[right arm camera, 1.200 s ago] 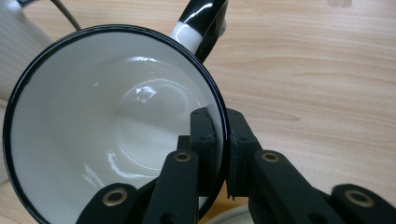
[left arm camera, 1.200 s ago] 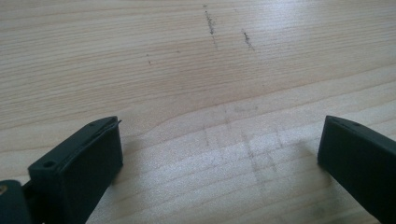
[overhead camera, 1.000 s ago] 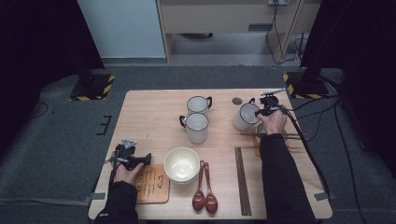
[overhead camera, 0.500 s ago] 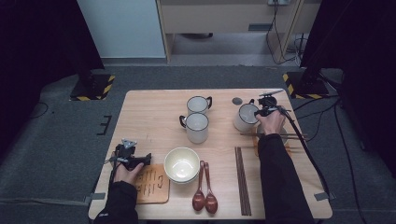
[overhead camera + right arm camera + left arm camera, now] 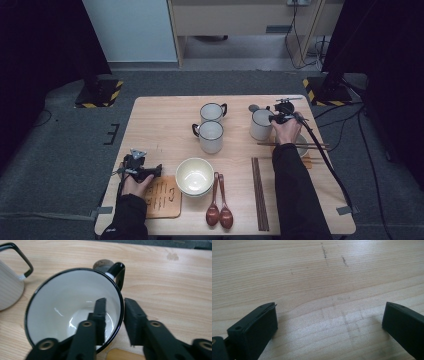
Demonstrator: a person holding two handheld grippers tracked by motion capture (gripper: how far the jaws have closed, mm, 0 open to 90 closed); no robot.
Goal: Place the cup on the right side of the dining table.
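Releasing white enamel mug with black rim [image 5: 75,312] at far right: right gripper [image 5: 113,315] jaws just opening astride its wall, pads off; left gripper [image 5: 329,322] agape over bare wooden table [image 5: 317,277]; next, lifting clear without tipping

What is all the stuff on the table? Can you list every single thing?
table: one, light wood, on a grey floor
mugs: three, white with black rims and handles; two near the middle, one far right
bowl: one, cream, near front middle
spoons: two, reddish-brown, right of the bowl
chopsticks: dark pairs right of the spoons; another pair lies crosswise by the right hand
board: one, orange-brown, front left
left gripper: black, open over bare table
right gripper: black, jaws astride the far right mug's rim, just been opening, a small gap shows
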